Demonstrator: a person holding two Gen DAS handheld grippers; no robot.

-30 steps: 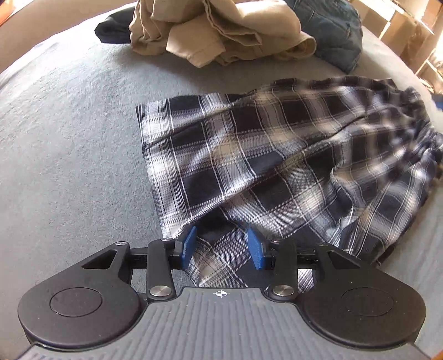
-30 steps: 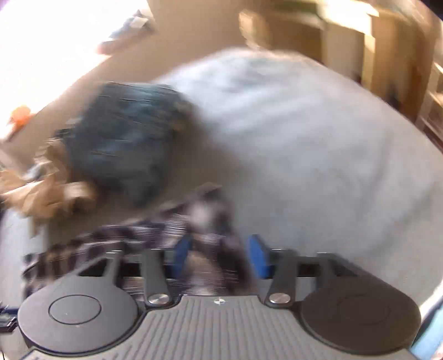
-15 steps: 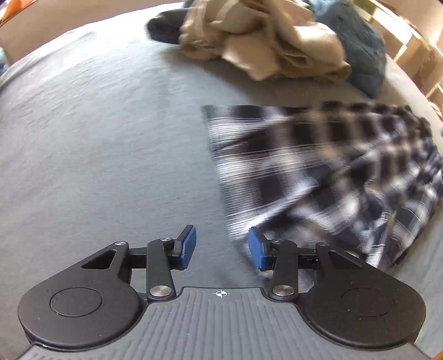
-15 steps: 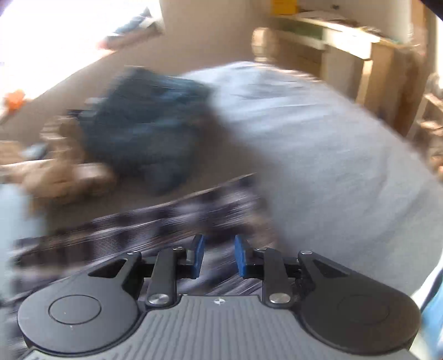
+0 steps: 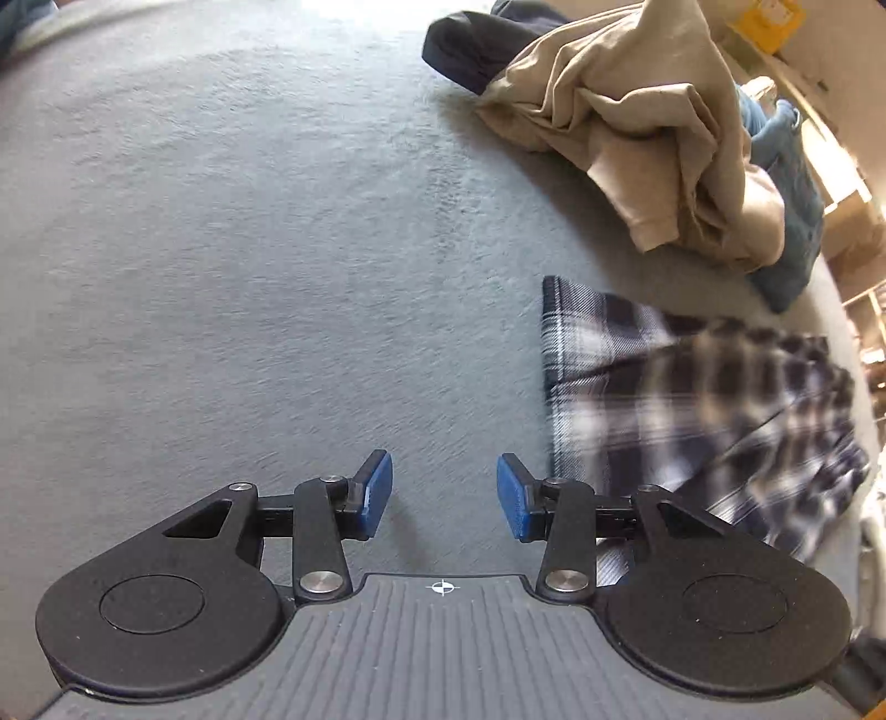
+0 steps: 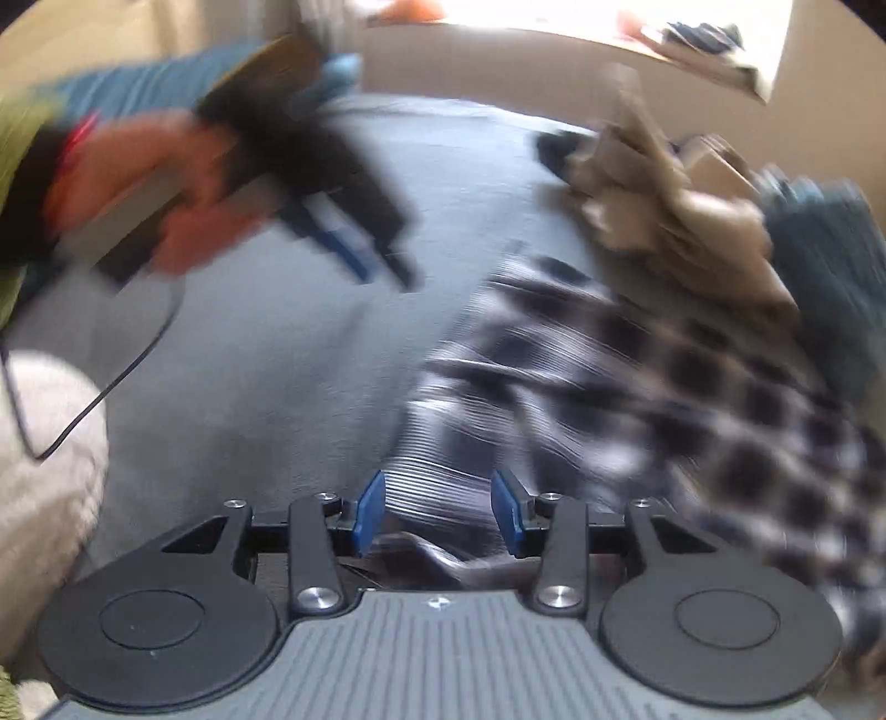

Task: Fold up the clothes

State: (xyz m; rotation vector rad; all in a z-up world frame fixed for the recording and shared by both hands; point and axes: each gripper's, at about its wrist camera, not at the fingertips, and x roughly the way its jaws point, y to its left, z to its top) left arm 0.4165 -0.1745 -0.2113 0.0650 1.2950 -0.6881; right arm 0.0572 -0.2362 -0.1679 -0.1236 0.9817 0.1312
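Observation:
A black-and-white plaid garment (image 5: 692,399) lies spread on the grey bed cover (image 5: 221,277), right of my left gripper (image 5: 444,495). That gripper is open over bare cover, its right blue pad close to the garment's near left corner. The right wrist view is blurred by motion. There my right gripper (image 6: 437,512) stands open, with the near edge of the plaid garment (image 6: 637,387) lying between and under its blue pads. The left gripper (image 6: 343,183), held by a hand (image 6: 183,183), shows at the upper left of that view.
A crumpled beige garment (image 5: 637,127) is heaped at the back, with a dark garment (image 5: 470,44) behind it and blue denim (image 5: 792,194) to its right. Wooden shelving (image 5: 853,183) stands beyond the bed. A black cable (image 6: 111,387) hangs by a pale fluffy thing (image 6: 44,443).
My left gripper, open throughout, has slid left off the plaid garment onto bare cover. My right gripper narrowed, then opened wider, and swung round to face left across the garment.

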